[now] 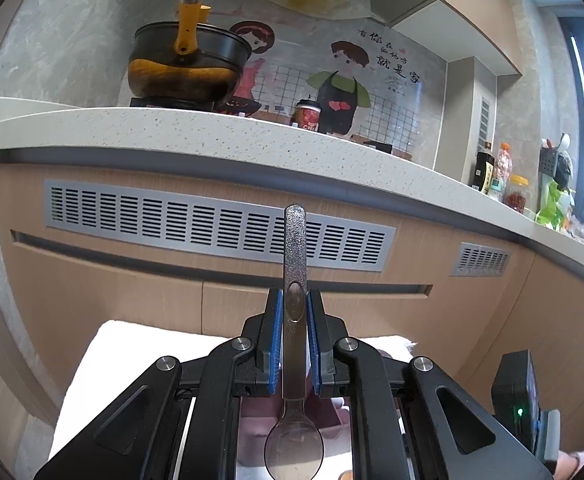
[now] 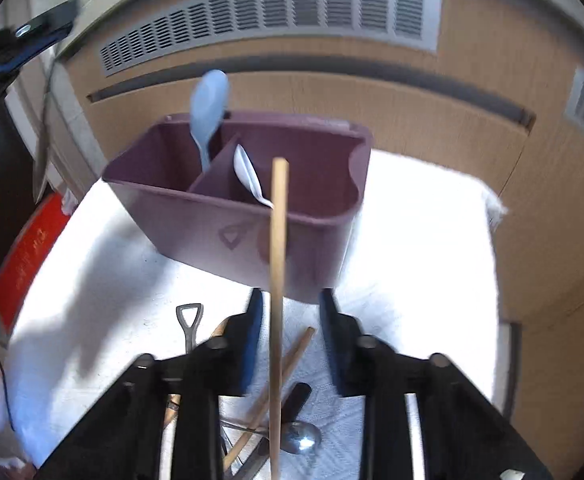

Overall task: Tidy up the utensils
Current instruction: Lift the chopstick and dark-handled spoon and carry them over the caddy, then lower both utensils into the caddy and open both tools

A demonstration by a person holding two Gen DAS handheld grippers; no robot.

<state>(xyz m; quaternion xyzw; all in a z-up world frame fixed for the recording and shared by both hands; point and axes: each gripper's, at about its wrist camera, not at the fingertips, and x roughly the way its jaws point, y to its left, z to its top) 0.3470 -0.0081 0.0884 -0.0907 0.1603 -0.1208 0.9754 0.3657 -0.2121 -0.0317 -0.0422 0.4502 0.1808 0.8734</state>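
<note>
Spoon [image 1: 294,312] sits pinched in the left gripper [image 1: 295,300], handle sticking out front and bowl back by the camera. Right gripper [image 2: 291,300] looks apart, with a chopstick [image 2: 277,280] loose between its fingers, tip over the purple holder [image 2: 196,216] just ahead.

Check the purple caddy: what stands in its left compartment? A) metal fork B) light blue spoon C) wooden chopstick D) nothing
B: the light blue spoon stands with its bowl above the rim of the purple caddy, in the left compartment.
</note>
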